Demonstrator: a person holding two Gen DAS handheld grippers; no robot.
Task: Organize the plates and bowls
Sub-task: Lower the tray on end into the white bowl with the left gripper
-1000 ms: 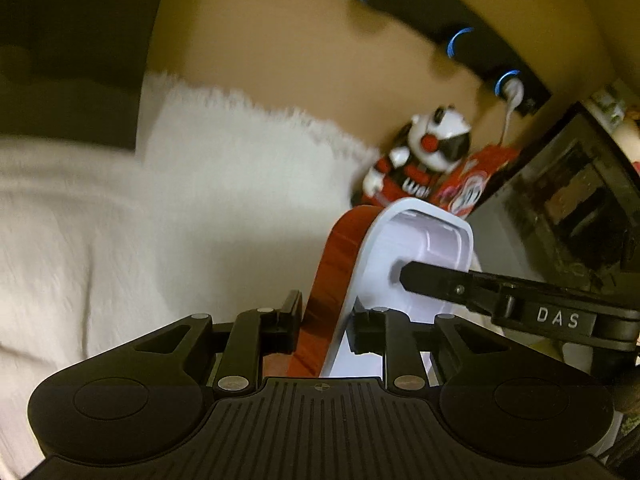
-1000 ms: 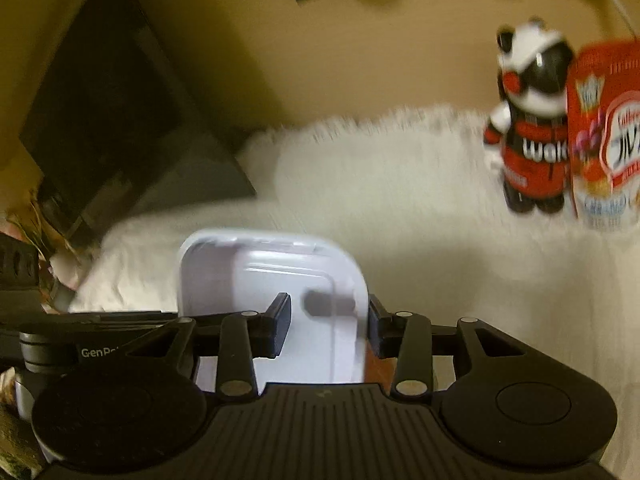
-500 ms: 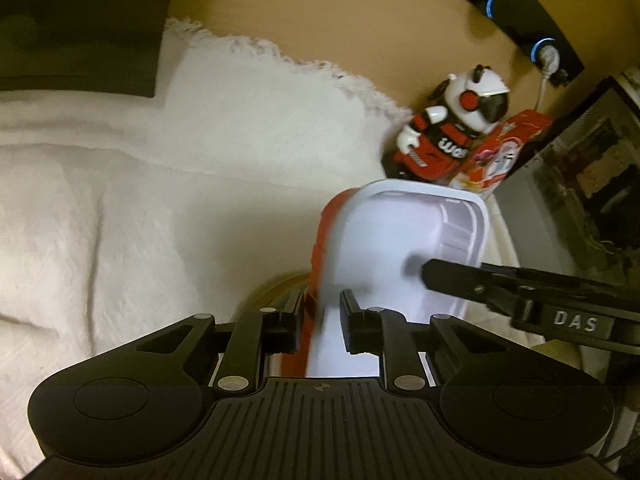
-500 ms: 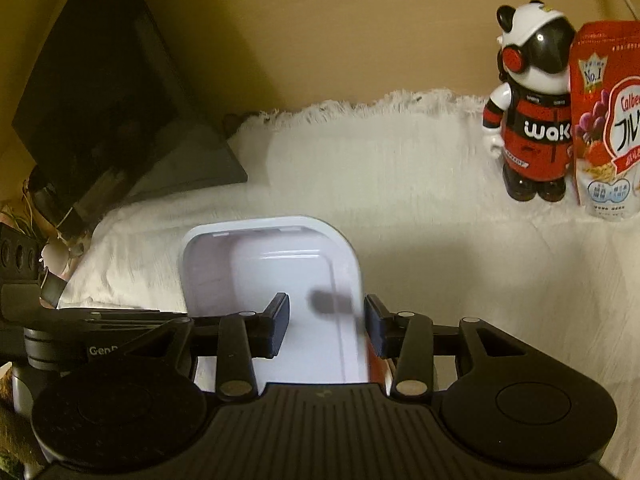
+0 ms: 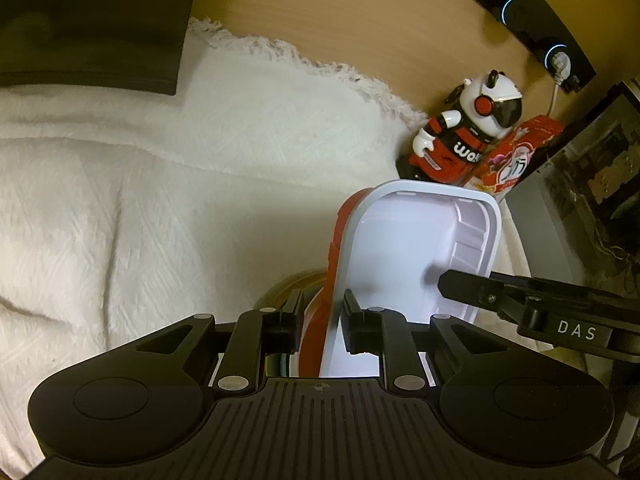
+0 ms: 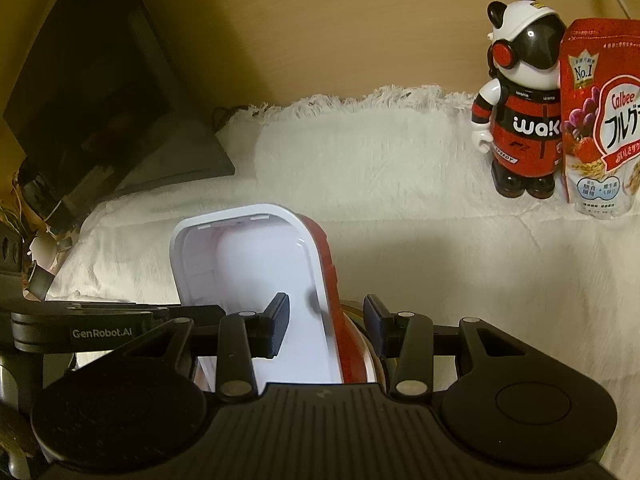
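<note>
Evidently the job is midway: both tongs hold one rectangular bowl [image 5: 416, 256], red outside and white inside, low at centre frame over the white cloth [image 5: 120, 200]. The left tongs [image 5: 320, 322], whose jaws have just been closing, pinch its left wall; the right tongs [image 6: 326, 326] straddle its right wall, though pad contact there is unclear. A brownish round dish [image 5: 280, 288] peeks from beneath. Setting down seems left. Readable: "waka" on the panda figure [image 6: 520, 120], "Calbee" and "No.1" on the cereal bag [image 6: 604, 120], "DAS", "GenRobot.AI".
</note>
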